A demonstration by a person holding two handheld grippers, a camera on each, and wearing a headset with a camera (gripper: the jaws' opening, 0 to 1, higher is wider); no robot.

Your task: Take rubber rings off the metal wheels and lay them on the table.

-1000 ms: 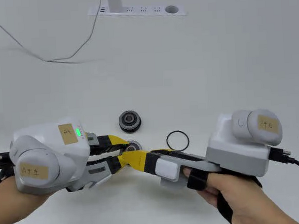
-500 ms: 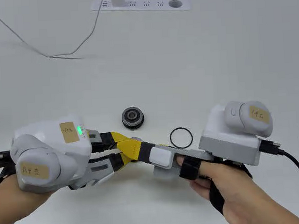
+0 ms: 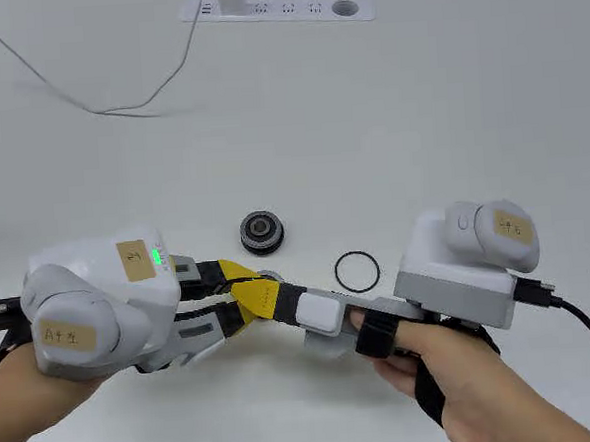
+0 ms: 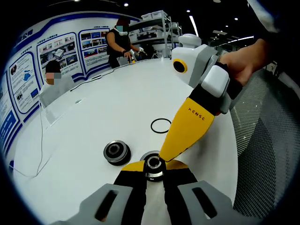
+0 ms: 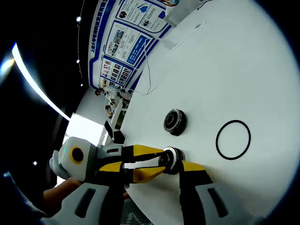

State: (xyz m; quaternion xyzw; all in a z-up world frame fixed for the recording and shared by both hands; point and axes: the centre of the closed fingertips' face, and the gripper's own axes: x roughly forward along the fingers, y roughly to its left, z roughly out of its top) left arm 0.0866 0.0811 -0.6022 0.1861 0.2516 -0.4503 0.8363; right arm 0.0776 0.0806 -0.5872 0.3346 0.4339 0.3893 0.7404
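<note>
The left gripper (image 3: 238, 297) is clamped on 1 wheel (image 4: 153, 165) at its jaw tips. The right gripper (image 5: 168, 169) meets that wheel too (its grip I cannot tell). Just beyond the tips sits a 2nd wheel (image 3: 261, 232); right of them, 1 ring (image 3: 357, 271) lies on the table (image 3: 419, 123).

The left gripper (image 4: 153, 169) and the right gripper (image 5: 169, 165) are each showing a rounded white housing (image 3: 100, 303), grey arms and black jaws ending in yellow tips. Tan handwritten labels (image 3: 134, 262) are sitting on both, and a green light (image 3: 157, 257) is glowing on the left one. A black cable (image 3: 582, 326) is trailing from the right one. Black straps (image 3: 382, 334) are crossing the right hand (image 3: 465, 386) and the left hand (image 3: 25, 393). Small red lettering (image 4: 196, 115) is marking one yellow jaw.
</note>
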